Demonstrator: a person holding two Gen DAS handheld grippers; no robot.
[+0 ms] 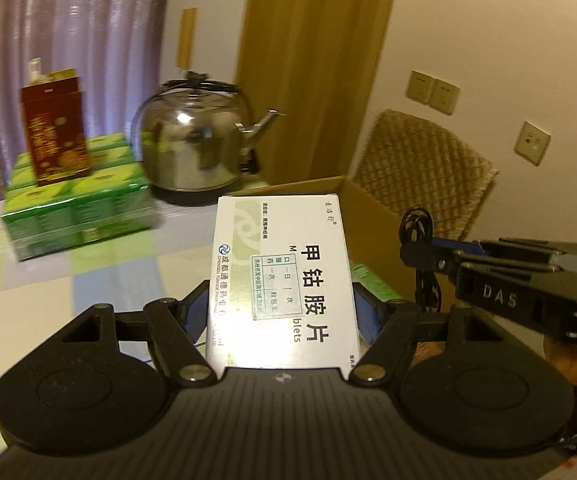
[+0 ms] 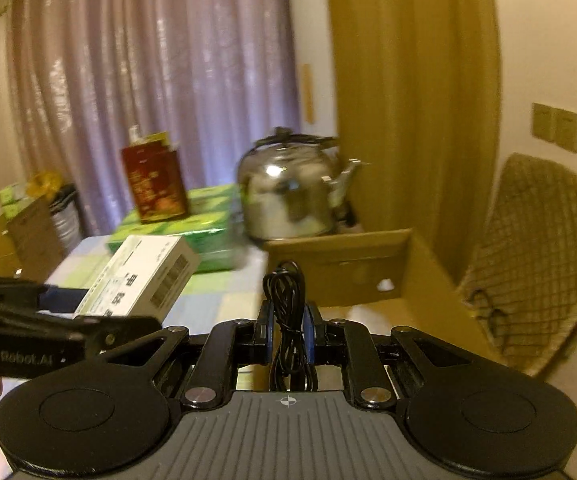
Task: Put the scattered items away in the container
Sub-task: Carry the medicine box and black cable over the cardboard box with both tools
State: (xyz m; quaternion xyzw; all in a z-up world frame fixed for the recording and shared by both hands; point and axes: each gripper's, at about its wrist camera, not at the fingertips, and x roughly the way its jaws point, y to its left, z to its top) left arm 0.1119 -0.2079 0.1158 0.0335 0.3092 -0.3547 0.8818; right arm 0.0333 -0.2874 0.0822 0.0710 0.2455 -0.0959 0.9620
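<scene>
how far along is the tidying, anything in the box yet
Done: the cardboard box shows something pale through its handle hole, but its contents are mostly hidden, so this cannot be told. In hand: the left gripper is shut on the white medicine box, and the right gripper is shut on the coiled black cable, both near the box. Left: dropping both in.

We see a steel kettle (image 1: 192,148) at the back of the table (image 1: 88,280), beside a stack of green cartons (image 1: 76,204) bearing a dark red box (image 1: 54,136). Behind them hang purple curtains (image 1: 68,40); a woven chair (image 1: 424,168) stands near wall switches (image 1: 432,92).
</scene>
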